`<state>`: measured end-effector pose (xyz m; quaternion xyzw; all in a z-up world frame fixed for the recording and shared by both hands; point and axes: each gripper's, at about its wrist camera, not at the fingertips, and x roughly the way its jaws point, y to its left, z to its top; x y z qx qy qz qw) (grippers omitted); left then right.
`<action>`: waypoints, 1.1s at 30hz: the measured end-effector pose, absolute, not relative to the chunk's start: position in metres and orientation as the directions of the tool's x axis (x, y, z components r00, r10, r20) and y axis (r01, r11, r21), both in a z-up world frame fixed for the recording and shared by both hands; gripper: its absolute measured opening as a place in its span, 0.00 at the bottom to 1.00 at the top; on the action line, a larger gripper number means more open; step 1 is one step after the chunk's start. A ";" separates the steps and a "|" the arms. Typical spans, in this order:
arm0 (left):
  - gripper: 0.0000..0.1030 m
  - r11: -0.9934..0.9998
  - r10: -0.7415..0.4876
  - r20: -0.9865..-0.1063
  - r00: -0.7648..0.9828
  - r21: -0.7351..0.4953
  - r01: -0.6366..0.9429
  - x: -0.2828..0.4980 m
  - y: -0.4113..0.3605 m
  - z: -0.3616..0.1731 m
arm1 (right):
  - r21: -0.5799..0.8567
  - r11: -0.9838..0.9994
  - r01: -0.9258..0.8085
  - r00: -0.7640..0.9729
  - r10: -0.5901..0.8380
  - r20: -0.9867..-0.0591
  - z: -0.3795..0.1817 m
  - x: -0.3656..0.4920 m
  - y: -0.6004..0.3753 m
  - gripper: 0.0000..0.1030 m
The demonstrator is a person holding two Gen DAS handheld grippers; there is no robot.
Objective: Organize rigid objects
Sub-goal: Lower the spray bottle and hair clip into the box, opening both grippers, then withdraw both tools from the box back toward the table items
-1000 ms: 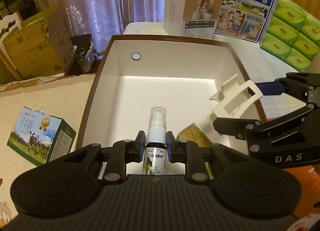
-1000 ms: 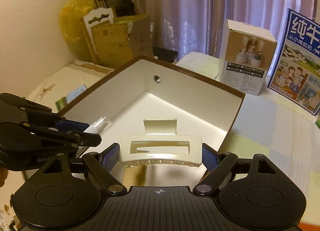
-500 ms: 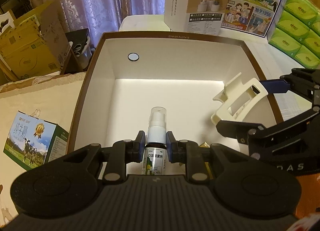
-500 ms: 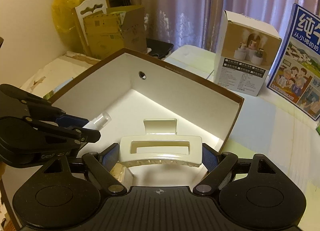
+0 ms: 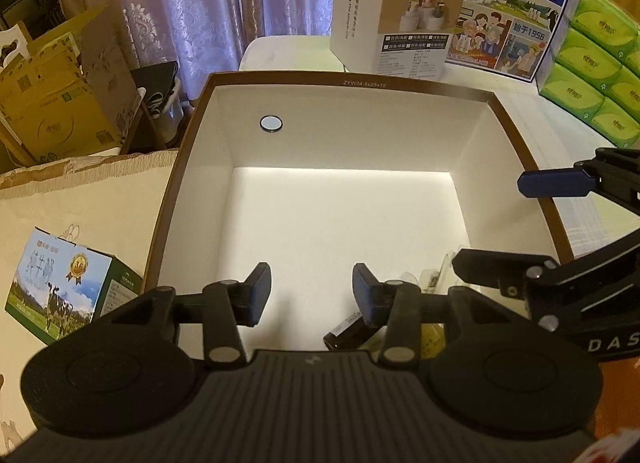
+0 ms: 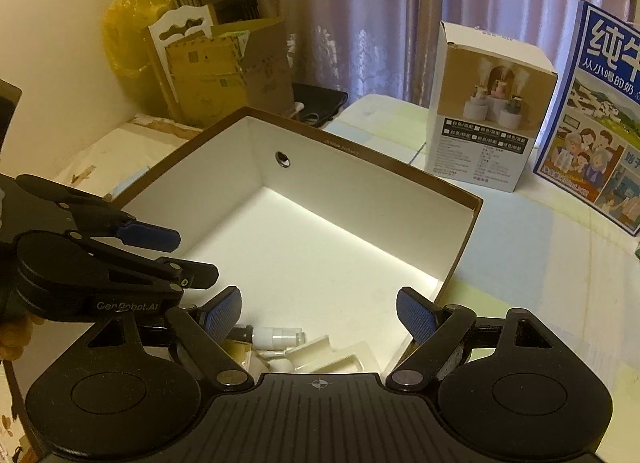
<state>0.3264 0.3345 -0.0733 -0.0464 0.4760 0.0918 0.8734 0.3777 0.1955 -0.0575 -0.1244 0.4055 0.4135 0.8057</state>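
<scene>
A brown-rimmed white box [image 5: 352,83] [image 6: 360,151] lies open below both grippers. My left gripper [image 5: 312,295] hangs over its near end, jaws opening, with nothing between them. The brown spray bottle [image 5: 346,333] lies on its side on the box floor just below the left gripper's right finger; its white nozzle [image 6: 276,337] shows in the right wrist view. My right gripper [image 6: 320,315] stands open and empty over the box's near corner. The cream hair clip [image 6: 336,359] lies on the box floor under it, next to the spray bottle and a gold packet [image 6: 236,355].
Behind the box stand a white product carton [image 5: 396,23], a blue milk case [image 5: 516,15] and green tissue packs [image 5: 600,63]. A small milk carton [image 5: 68,295] sits left of the box. Cardboard boxes [image 5: 60,95] stand at the far left.
The left gripper let go of the spray bottle, which now lies in the box. The right gripper no longer holds the hair clip; it lies on the box floor.
</scene>
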 end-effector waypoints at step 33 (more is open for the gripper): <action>0.40 0.964 0.128 -0.762 0.635 -0.054 -0.259 0.196 0.285 0.003 | 0.289 0.596 -0.749 0.333 0.716 -0.613 0.001 0.282 0.115 0.80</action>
